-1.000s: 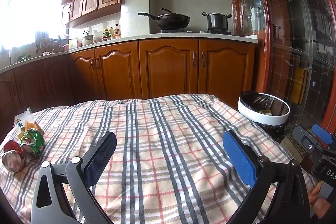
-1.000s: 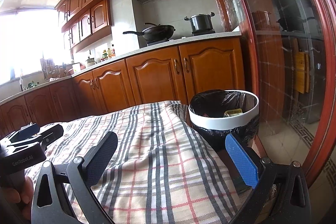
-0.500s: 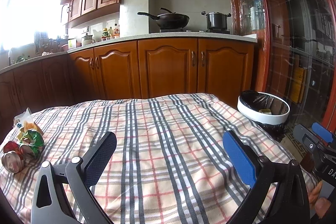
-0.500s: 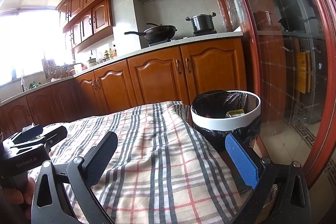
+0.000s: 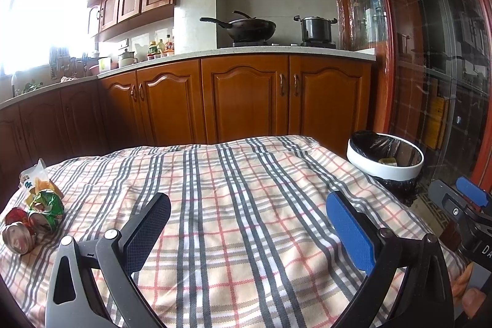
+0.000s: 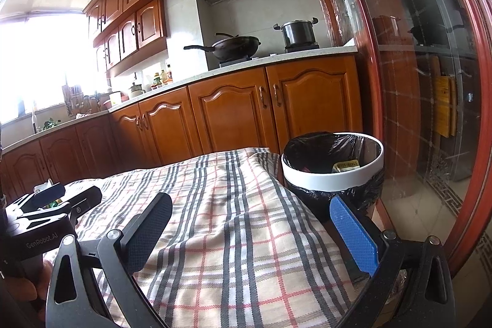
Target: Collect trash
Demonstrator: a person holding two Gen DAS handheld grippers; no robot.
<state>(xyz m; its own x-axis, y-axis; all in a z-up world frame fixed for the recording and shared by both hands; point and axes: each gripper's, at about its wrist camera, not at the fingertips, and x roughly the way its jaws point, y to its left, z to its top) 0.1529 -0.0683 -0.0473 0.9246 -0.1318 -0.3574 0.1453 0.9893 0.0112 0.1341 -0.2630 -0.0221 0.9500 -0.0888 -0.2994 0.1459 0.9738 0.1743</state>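
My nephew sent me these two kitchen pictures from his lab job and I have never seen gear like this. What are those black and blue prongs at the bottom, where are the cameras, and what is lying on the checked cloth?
There is no robot here. A person holds a hand-held tool in each hand, each with two fingers and a wide-angle camera looking forward along them. The prongs are those fingers.

One picture comes from the left tool, the other from the right tool. Both are open and hold nothing.

Each camera also catches the other tool at its edge.

On the plaid cloth, at the far left, lies a small pile of trash: a crushed red can, a crumpled green can and a snack wrapper. Beside the table on the right stands a white bin with a black liner, some trash already inside.
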